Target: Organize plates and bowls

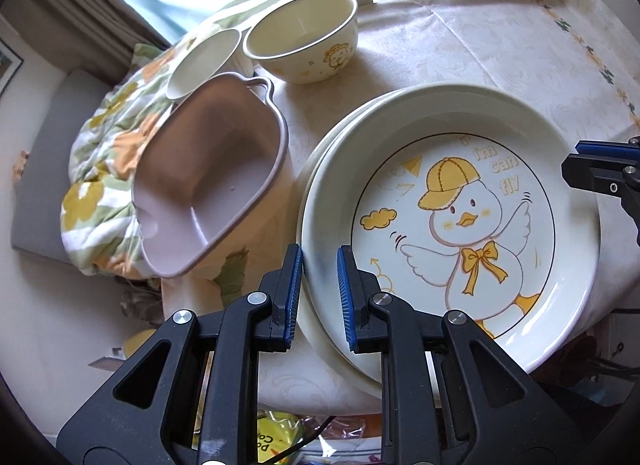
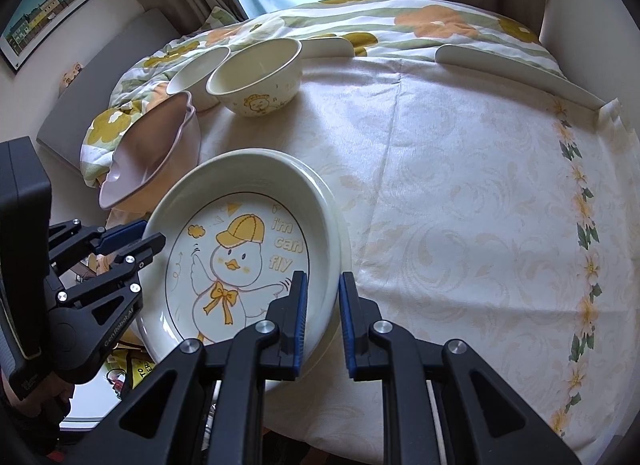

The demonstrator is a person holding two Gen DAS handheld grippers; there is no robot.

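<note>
My view takes in the counter (image 2: 460,193), draped in a cream floral cloth, running ahead and right of my right claw (image 2: 323,317). On it sits the round white ceramic plate printed with a yellow-capped duck (image 1: 460,225), stacked on a second plain white plate (image 1: 316,169). My left claw (image 1: 319,297) straddles the near rim, its blue pads spread either side; I cannot tell if they touch. My right claw straddles the opposite rim, likewise spread. Ahead and left of my left claw stands a mauve squarish handled dish (image 1: 208,181), beyond it a cream duck-printed bowl (image 1: 304,41) and a plain white bowl (image 1: 202,63).
</note>
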